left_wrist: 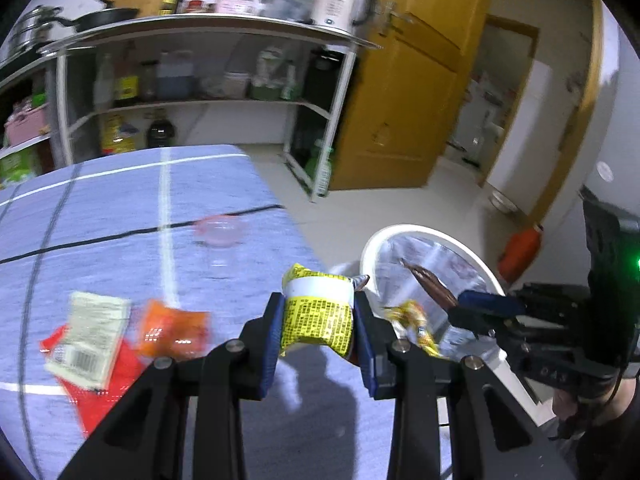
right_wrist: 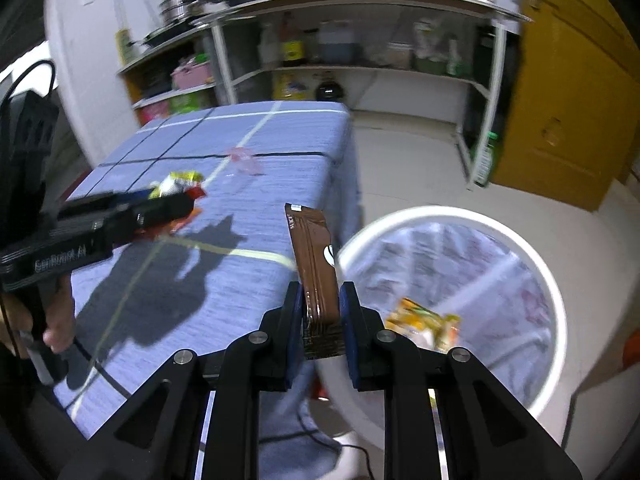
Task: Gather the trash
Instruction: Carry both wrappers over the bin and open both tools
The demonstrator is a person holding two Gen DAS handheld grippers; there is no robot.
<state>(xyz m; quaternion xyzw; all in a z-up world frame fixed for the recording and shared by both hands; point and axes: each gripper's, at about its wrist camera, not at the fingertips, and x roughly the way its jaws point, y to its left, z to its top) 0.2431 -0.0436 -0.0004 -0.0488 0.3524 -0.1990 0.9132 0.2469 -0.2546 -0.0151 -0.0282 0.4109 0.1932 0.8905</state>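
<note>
The left gripper [left_wrist: 318,320] pinches a yellow wrapper [left_wrist: 318,318] above the blue checked tablecloth [left_wrist: 120,208]. The right gripper [right_wrist: 320,312] clamps a brown wrapper [right_wrist: 316,264] beside the white bin [right_wrist: 560,320]. Behind stand metal shelves [left_wrist: 200,100] and a yellow door [left_wrist: 400,100].

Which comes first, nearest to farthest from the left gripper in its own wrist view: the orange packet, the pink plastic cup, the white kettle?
Measured from the left gripper, shut on a yellow wrapper:
1. Orange packet, on the tablecloth just to its left.
2. Pink plastic cup, farther up the table, lying on its side.
3. White kettle, on the shelf top across the room.
</note>
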